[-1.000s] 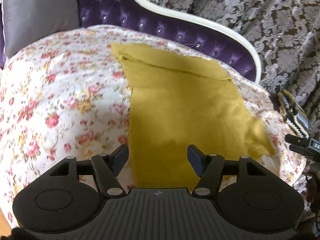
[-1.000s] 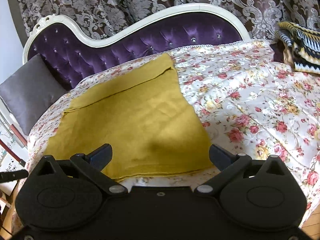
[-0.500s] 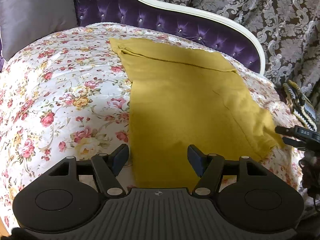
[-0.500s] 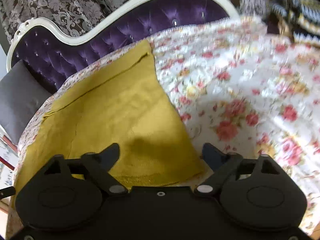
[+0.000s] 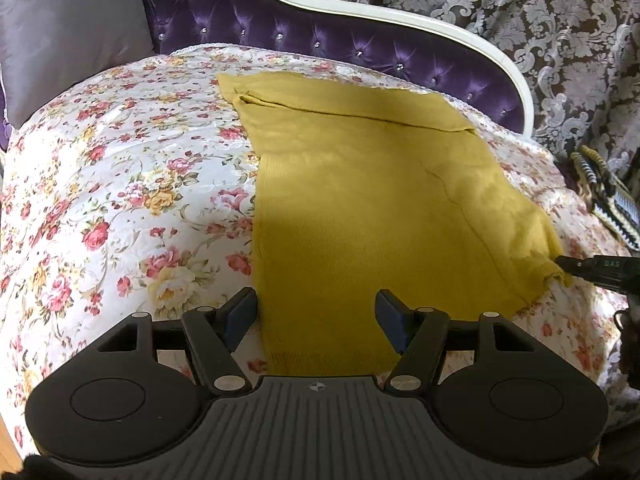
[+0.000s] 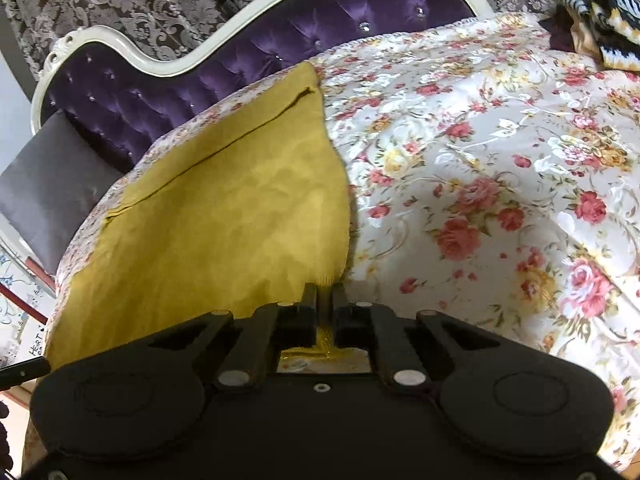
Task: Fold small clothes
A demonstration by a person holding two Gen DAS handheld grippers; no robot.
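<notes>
A mustard-yellow knit garment (image 5: 360,200) lies flat on the floral bedspread (image 5: 120,184), its folded hem toward the headboard. My left gripper (image 5: 316,304) is open and straddles the garment's near edge at its left side, with cloth between the jaws and the pads (image 5: 240,312) off it. My right gripper (image 6: 325,292) has its jaws closing tight on the garment's (image 6: 224,220) near right corner, and a sliver of yellow cloth shows between them. In the left wrist view the right gripper (image 5: 592,268) pinches that corner at the far right.
A tufted purple headboard (image 5: 320,40) with a white frame curves behind the bed. A grey pillow (image 5: 68,32) leans at the left. A striped knit item (image 6: 600,8) lies at the bedspread's (image 6: 500,160) far right. Patterned curtains hang behind.
My right gripper dropped toward the garment's near right corner and went from wide open to shut on it. The left gripper stayed open over the near left edge.
</notes>
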